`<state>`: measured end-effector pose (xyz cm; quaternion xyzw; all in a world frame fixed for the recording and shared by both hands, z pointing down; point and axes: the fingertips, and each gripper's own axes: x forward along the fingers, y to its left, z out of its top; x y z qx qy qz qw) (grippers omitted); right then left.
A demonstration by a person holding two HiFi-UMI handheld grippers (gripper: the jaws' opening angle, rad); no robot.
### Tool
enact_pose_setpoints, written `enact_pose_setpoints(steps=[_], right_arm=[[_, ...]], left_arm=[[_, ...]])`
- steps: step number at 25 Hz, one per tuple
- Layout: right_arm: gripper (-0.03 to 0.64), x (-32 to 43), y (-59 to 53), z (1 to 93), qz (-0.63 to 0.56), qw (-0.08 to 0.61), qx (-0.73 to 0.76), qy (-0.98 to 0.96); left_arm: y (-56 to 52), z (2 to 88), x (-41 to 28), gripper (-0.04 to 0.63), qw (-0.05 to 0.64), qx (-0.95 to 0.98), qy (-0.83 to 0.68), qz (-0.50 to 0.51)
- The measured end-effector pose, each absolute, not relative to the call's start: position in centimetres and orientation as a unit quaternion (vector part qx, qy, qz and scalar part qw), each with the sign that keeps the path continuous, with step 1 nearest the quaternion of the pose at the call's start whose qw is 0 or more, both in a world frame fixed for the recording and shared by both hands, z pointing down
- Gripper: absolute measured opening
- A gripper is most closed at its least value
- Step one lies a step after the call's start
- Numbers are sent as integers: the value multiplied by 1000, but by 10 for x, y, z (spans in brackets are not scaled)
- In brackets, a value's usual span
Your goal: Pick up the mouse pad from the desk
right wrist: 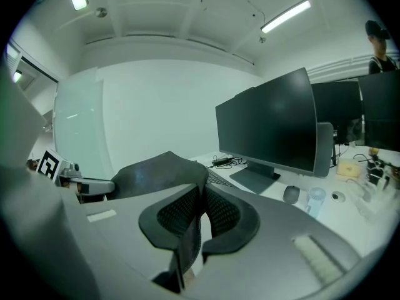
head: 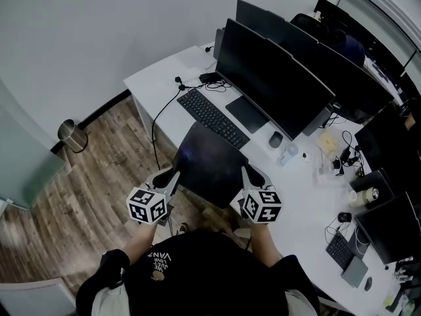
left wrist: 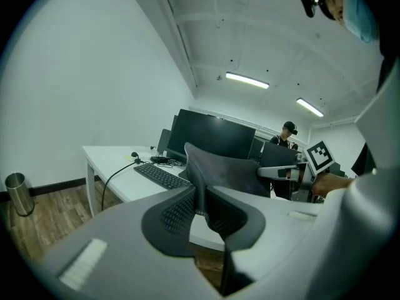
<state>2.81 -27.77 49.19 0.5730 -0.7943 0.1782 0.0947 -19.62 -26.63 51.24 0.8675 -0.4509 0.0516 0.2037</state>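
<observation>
The dark grey mouse pad hangs in the air above the front edge of the white desk, stretched between both grippers. My left gripper is shut on the mouse pad's near left corner. My right gripper is shut on its near right corner. In each gripper view the pad's thin edge runs between the ribbed pads and the sheet rises beyond them. The mouse pad sags a little in the middle.
A black keyboard and a wide monitor stand behind the pad, with a grey mouse and a small cup to the right. Cables trail at the desk's left end. A metal bin stands on the wood floor.
</observation>
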Motion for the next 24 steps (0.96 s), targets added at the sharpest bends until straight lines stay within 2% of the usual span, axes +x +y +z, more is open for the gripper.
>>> enact_pose_setpoints(steps=[24], right_arm=[[39,46,-277,498,182,98,594,-777]], left_arm=[[-279,516,-174,52,207,879,-426,58]])
